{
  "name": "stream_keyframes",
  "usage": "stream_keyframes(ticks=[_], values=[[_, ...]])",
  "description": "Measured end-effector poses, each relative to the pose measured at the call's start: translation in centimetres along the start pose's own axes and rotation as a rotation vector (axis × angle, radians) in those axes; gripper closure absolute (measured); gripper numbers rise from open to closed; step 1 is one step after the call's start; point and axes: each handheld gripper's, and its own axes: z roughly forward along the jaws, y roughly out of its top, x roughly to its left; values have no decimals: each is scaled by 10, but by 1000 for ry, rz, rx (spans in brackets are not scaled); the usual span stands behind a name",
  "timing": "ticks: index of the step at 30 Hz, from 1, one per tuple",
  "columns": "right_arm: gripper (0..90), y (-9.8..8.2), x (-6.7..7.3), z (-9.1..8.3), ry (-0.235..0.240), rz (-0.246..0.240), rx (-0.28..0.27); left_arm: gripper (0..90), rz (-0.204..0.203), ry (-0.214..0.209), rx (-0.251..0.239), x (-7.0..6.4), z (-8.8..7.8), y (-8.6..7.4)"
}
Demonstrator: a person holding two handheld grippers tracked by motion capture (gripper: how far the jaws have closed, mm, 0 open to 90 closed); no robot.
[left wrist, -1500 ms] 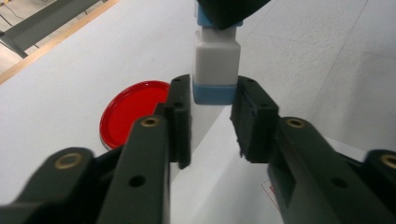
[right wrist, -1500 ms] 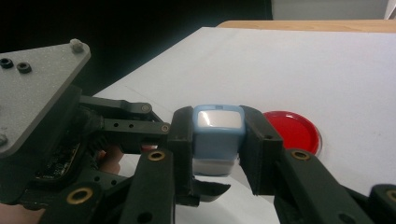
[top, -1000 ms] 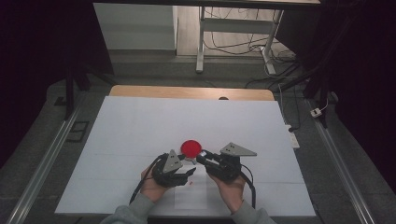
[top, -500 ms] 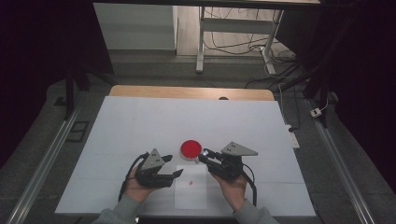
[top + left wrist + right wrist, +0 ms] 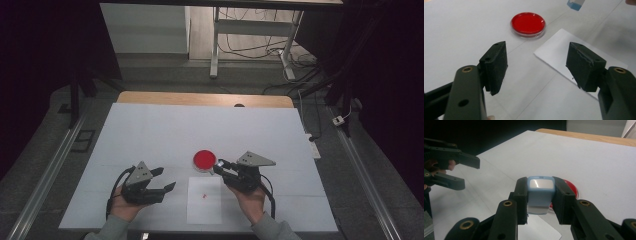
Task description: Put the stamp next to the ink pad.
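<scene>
The right gripper [image 5: 220, 165] has its jaws clenched on a small light-blue block [image 5: 541, 192] with a pale glossy face, gripped from both sides so that its top stands just above the jaw tips in the right gripper view. Directly beyond those jaws, partly hidden behind the block, lies a red round dish [image 5: 204, 160] with a clear rim; in the high view the jaw tips reach its near right edge, though whether the block touches the dish cannot be told. Below the right jaws, a little toward the person, a white sheet of paper [image 5: 204, 199] lies flat on the table [image 5: 150, 130], with a small red mark near its middle. The left gripper [image 5: 167, 180] sits well apart from the dish, off to the left of the paper, its jaws released with nothing between them; they have just been opening. In the left gripper view the dish lies ahead of the gap, nearer the left jaw's side, and a corner of the paper runs under the right jaw. The person's left hand [image 5: 122, 207] and right hand [image 5: 250, 200] hold the grippers from below.
</scene>
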Motion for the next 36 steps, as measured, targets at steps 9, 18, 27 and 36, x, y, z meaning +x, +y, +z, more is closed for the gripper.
stream_keyframes(ticks=[9,18,27,36], values=[[670,-1,-5,0,-12,-10,10,334,-19,26,3,11,-11,-11],[671,-1,-13,0,-28,-21,17,334,-29,40,0,17,-21,-18],[670,-2,-22,1,-68,-38,33,333,-44,55,8,22,-28,-27],[670,-5,-41,14,-143,-71,91,330,-54,64,16,25,-31,-33]])
